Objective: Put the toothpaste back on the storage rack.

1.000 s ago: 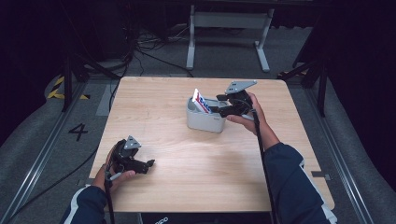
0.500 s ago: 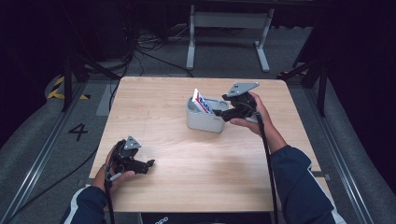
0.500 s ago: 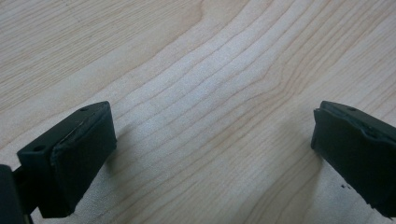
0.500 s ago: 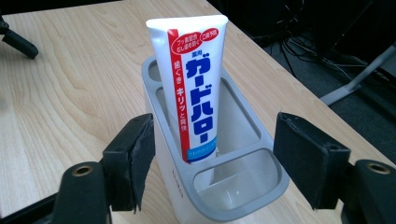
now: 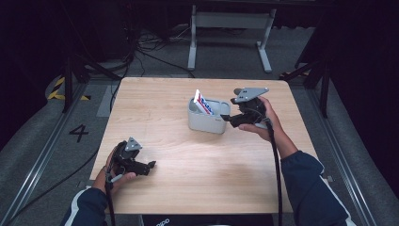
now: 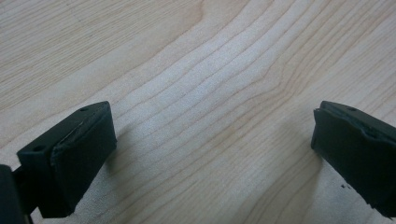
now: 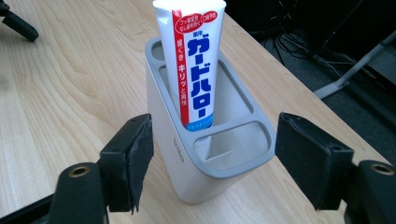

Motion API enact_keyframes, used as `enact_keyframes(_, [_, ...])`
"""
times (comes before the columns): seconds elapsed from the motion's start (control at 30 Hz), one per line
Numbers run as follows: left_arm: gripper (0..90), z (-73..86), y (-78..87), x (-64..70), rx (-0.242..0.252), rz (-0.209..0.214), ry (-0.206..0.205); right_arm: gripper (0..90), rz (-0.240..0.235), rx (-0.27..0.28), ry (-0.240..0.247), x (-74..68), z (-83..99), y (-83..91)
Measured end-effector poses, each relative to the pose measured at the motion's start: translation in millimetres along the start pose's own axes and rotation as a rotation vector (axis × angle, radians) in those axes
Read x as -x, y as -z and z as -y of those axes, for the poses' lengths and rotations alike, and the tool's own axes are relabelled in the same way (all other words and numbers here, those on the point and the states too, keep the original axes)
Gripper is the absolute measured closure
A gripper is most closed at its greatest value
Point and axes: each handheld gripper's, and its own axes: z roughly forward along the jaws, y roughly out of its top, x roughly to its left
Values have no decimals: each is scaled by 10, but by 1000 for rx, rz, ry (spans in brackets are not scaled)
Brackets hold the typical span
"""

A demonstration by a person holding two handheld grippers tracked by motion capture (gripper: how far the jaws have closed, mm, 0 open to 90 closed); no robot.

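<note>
- My right gripper (image 5: 226, 117) sits at about two o'clock on the wooden table (image 5: 155, 99), held up off the surface in my right hand (image 5: 263, 117), with its grey three-cornered plate on top and its cable trailing back along my forearm toward six o'clock.
- Its jaws are spread wide and released; in the right gripper view the right gripper (image 7: 212, 158) has one jaw on each side of the near end of the grey holder (image 7: 173, 154), and I can't tell whether either pad touches it.
- The grey holder (image 5: 207, 117) stands upright just past the table's middle, toward one o'clock, with a darker grey rim and several compartments.
- A white toothpaste tube (image 7: 191, 60) with a red stripe and blue lettering stands in the large middle compartment, leaning a little; the small compartment nearest my jaws holds nothing I can see.
- In the high view the toothpaste tube (image 5: 203, 102) sticks up out of the holder, tilted toward eleven o'clock.
- My left gripper (image 5: 149, 165) rests low at about seven o'clock, well apart from the holder, in my left hand (image 5: 113, 167).
- In the left gripper view the left gripper (image 6: 212, 140) is let go as well: jaws far apart, bare wood grain between them.
</note>
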Motion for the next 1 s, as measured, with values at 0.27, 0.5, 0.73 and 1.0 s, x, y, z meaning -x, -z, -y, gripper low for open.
enact_keyframes(0.27, [4,0,0,0,0,0,0,289,0,-10,18,-14,124,168])
enact_keyframes(0.5, [4,2,1,5,-1,-1,5,289,30,-28,39,-37,269,315])
enact_keyframes(0.73, [4,2,1,5,-1,-1,5,287,48,-42,52,-78,421,433])
enact_keyframes(1.0, [4,2,1,8,0,-3,9,283,92,-125,95,-148,645,466])
